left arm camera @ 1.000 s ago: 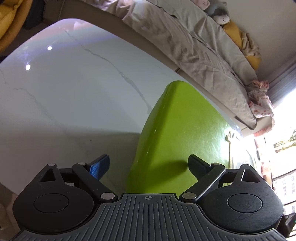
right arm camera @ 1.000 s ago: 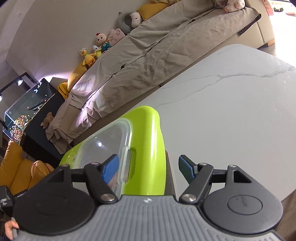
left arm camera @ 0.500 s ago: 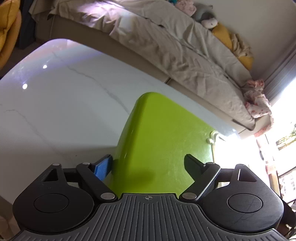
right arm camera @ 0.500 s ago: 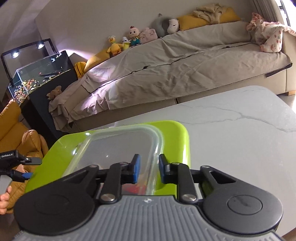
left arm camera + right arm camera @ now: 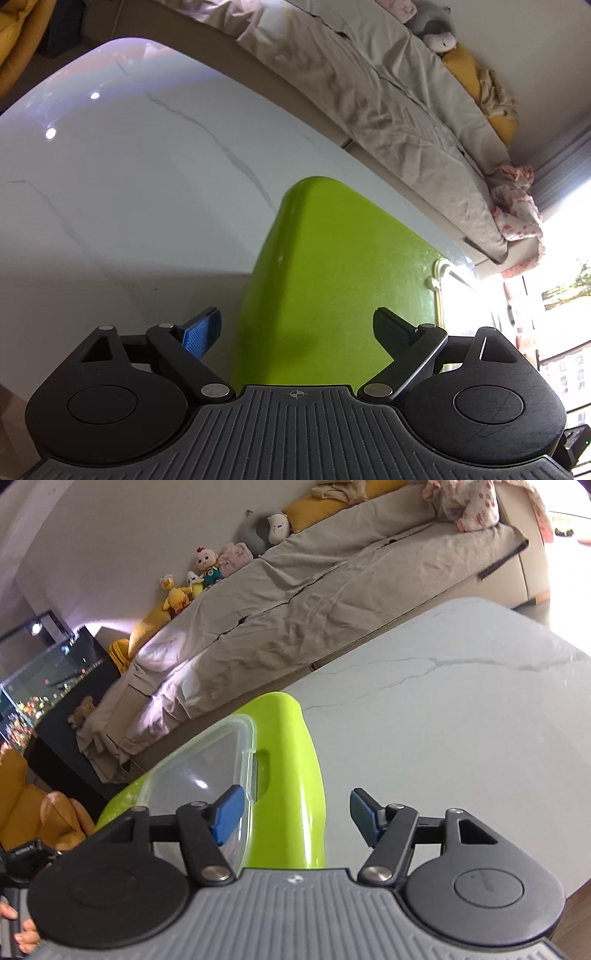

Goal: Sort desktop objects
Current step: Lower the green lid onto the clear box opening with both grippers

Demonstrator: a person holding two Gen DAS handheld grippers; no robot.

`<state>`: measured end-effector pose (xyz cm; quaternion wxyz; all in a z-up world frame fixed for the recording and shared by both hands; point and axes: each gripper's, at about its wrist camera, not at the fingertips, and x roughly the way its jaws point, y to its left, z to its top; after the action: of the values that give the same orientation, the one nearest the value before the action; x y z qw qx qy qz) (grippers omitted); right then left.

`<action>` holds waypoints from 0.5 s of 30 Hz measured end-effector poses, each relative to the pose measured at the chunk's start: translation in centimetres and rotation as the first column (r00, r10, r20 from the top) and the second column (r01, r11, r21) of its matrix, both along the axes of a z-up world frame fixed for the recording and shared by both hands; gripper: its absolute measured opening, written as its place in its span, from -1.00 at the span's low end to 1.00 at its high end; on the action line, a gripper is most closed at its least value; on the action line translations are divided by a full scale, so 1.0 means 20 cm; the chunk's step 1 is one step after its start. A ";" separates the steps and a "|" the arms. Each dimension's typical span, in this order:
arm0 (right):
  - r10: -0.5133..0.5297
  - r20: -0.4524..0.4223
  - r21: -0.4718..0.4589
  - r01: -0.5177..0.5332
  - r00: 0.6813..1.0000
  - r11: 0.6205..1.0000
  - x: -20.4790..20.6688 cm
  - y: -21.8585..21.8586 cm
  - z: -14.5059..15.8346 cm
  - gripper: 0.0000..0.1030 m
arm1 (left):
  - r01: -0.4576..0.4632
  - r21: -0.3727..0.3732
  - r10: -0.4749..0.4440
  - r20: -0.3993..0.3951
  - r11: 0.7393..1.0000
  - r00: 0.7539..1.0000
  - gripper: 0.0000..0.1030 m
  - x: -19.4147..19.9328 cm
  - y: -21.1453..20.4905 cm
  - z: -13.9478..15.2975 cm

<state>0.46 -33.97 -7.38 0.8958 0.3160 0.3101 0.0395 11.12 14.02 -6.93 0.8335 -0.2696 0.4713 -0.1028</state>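
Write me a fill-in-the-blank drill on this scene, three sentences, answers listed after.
1. The tray on the white marble table is bright ____.
2. Sitting inside the tray is a clear plastic ____ with a clip-on lid.
3. The right gripper has its fingers ____, one on each side of the tray's raised wall, pressing on nothing.

Missing words: green; box; open

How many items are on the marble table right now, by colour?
Green: 1, the lime green tray
Clear: 1, the transparent lidded container sitting on that tray
Total: 2 on the white marble table, as far as both wrist views show.
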 end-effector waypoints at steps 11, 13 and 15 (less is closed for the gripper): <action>0.056 0.000 -0.110 -0.056 0.998 0.992 0.02 0.14 0.05 -0.06 | 0.025 0.213 -0.025 -0.004 0.977 1.000 0.95 0.04 -0.14 0.04; 0.071 -0.011 -0.124 -0.072 0.997 0.990 0.04 0.17 0.05 -0.06 | 0.018 0.203 -0.019 0.003 0.979 1.000 0.96 0.00 -0.11 0.05; 0.084 -0.004 -0.141 -0.084 0.996 0.986 0.02 0.20 0.05 -0.06 | 0.014 0.172 -0.014 -0.002 0.985 1.000 0.96 -0.03 -0.08 0.05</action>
<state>0.92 -30.03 -6.31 0.9138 0.2384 0.3242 0.0557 10.57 12.46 -5.92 0.8527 -0.1932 0.4806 -0.0677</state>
